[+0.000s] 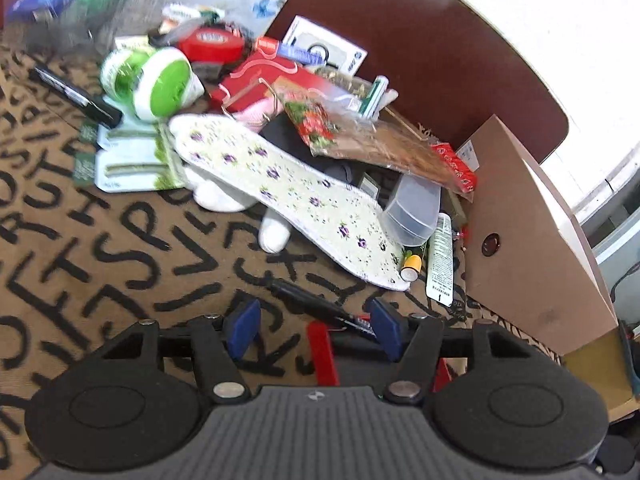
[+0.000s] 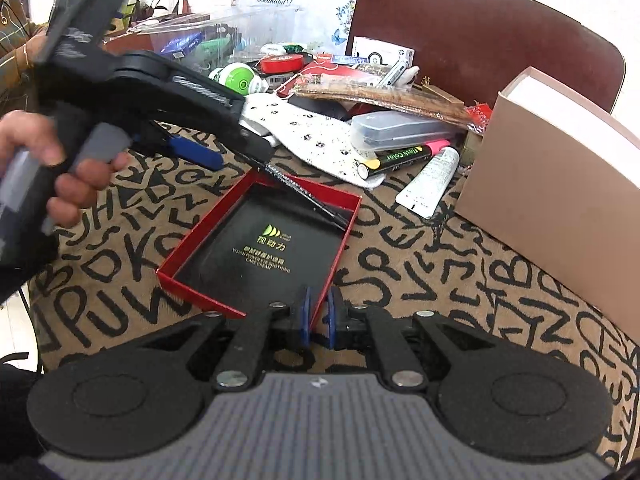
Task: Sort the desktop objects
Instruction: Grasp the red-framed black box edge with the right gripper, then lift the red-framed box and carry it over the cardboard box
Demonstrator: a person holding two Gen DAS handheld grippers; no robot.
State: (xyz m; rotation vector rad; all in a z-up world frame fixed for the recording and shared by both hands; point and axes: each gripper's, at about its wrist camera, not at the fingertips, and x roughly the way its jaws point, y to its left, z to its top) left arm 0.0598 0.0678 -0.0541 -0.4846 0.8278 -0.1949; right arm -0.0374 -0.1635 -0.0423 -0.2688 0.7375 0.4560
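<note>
A red box lid with a black inside (image 2: 256, 248) lies on the lettered tablecloth. My right gripper (image 2: 318, 320) is shut on its near right wall. A black pen (image 2: 308, 196) rests slanted with its tip inside the lid's far corner. In the left wrist view the pen (image 1: 320, 300) lies between my open left gripper's (image 1: 316, 328) blue pads, apart from both, with the lid's red wall (image 1: 322, 354) below. The left gripper (image 2: 196, 152) hovers over the lid's far left edge.
A cluttered pile lies behind: a flowered insole (image 1: 288, 188), green-white tape roll (image 1: 160, 80), black marker (image 1: 76, 96), clear case (image 2: 400, 128), yellow-capped marker (image 2: 400, 158), white tube (image 2: 432, 180). A brown cardboard box (image 2: 552, 208) stands right. A brown chair (image 2: 480, 32) stands behind the table.
</note>
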